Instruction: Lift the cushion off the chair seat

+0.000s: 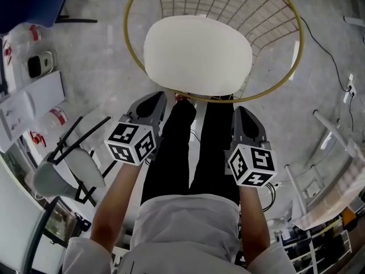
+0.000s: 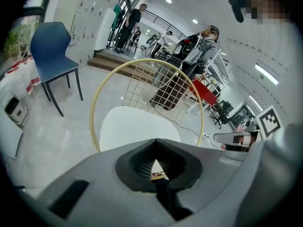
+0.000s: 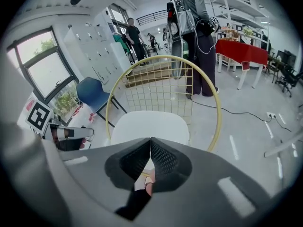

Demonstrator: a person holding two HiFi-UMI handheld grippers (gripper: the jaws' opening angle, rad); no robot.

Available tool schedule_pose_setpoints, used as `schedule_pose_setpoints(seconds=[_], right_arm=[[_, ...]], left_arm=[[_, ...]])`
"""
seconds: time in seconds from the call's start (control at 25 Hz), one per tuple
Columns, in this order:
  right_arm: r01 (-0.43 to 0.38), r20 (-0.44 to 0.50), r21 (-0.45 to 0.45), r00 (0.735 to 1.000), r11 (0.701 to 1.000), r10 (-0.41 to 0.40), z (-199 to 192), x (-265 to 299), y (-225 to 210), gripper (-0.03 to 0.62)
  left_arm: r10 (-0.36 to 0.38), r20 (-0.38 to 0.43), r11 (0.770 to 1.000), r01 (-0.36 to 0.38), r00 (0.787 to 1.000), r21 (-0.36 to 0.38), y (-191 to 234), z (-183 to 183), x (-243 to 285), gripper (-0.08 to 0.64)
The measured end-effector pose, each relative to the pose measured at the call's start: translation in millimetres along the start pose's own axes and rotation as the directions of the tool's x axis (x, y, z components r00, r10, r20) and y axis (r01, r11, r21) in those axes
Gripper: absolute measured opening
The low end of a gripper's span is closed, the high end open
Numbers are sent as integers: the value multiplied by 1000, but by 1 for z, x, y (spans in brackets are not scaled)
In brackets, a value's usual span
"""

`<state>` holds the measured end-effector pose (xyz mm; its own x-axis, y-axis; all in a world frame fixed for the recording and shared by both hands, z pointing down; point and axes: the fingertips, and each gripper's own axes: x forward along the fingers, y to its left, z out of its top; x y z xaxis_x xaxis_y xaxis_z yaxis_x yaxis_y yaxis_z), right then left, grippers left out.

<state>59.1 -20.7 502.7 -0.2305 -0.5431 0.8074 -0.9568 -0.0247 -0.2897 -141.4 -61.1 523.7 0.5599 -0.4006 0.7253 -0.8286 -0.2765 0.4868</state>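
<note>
A white cushion (image 1: 197, 54) lies on the seat of a round chair with a gold hoop frame (image 1: 132, 50) and a wire-grid back. It also shows as the white cushion (image 2: 135, 128) in the left gripper view and as the cushion (image 3: 150, 125) in the right gripper view. My left gripper (image 1: 155, 100) hangs just short of the cushion's near left edge, jaws shut and empty. To the right, my right gripper (image 1: 240, 114) sits near the hoop's front right, also shut with nothing in it. Both are apart from the cushion.
A grey chair with black legs (image 1: 68, 167) stands at my left, with a white shelf and bottles (image 1: 31, 99) behind it. A white rack (image 1: 331, 170) is at my right. A blue chair (image 2: 51, 56) and several people (image 2: 194, 51) stand beyond the hoop chair.
</note>
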Motion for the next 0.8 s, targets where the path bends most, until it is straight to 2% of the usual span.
schedule_pose_setpoints(seconds=[0.8], right_arm=[[8, -63, 28, 998, 1000, -6, -31, 55, -28, 41]], left_arm=[[43, -41, 999, -44, 998, -10, 32, -20, 44, 5]])
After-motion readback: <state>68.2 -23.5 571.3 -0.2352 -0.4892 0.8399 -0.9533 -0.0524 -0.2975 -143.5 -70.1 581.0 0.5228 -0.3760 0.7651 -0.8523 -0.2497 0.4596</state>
